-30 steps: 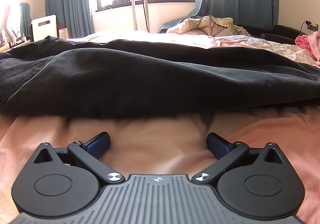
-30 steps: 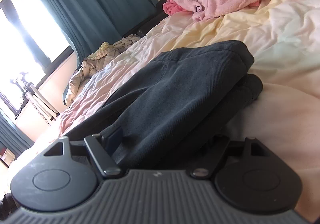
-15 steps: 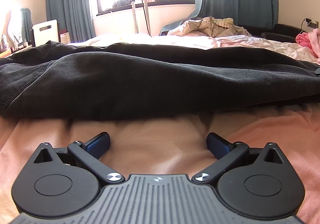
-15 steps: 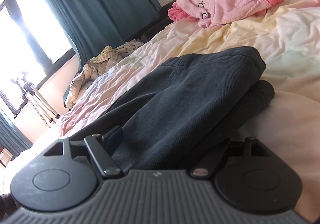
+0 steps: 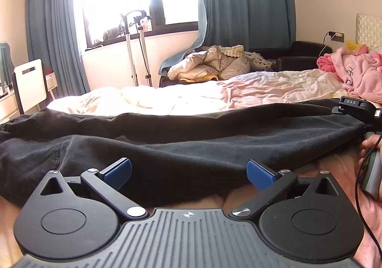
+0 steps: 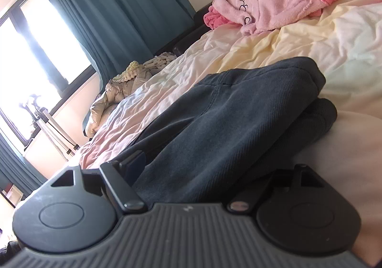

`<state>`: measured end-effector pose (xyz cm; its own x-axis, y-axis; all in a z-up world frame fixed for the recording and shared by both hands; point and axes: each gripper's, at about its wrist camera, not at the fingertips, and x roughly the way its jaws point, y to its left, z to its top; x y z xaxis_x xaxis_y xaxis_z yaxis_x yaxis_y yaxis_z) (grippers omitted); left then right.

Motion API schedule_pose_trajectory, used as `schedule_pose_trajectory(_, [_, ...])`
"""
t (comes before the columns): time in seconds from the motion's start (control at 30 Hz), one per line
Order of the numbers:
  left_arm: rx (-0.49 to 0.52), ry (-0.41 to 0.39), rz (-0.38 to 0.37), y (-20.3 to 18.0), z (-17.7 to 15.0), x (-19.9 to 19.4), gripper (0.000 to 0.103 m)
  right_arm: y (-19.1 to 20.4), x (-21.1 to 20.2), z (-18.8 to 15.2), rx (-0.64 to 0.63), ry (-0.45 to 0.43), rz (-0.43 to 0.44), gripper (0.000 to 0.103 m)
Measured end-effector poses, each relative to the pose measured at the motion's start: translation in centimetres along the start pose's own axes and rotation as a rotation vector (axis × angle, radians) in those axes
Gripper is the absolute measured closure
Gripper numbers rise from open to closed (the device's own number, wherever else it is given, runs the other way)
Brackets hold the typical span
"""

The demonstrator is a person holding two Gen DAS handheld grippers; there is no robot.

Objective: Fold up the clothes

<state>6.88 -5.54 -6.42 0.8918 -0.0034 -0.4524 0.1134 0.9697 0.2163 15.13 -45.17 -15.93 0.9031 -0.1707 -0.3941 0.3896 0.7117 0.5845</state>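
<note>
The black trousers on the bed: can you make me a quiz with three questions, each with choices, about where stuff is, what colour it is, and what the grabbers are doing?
1. Where does the pink robe lie?
A. on the bed beyond the black trousers
B. on the floor
C. over the window

2. What colour are the curtains?
A. red
B. teal blue
C. white

3. How is the left gripper?
A. shut on the robe
B. shut on nothing
C. open, at the trousers' near edge

Answers: 1 A, the right wrist view shows it on the sheets past the trousers. 2 B, they hang teal beside the bright window. 3 C, its blue pads stand wide apart.
</note>
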Motion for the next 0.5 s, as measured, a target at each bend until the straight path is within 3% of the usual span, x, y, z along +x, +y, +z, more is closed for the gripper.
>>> schedule_pose_trajectory(0.23, [0.059,-0.081,-0.035,2.4,3.7,-0.4,0.000,-1.4,0.8,0.6,0.147,0.002,0.048,0.023])
schedule_pose_trajectory(0.4, [0.018,-0.019,-0.002,4.4,3.3,3.0,0.000,-2.7,1.0,0.8,0.258,-0.002,0.054,0.047])
schedule_pose_trajectory(0.47, [0.002,0.005,0.011,5.2,3.2,4.4,0.000,-3.0,1.0,0.8,0.289,-0.008,0.045,0.067])
schedule_pose_trajectory(0.5, [-0.006,0.017,0.017,5.6,3.1,5.0,0.000,-3.1,0.9,0.8,0.298,-0.013,0.047,0.072])
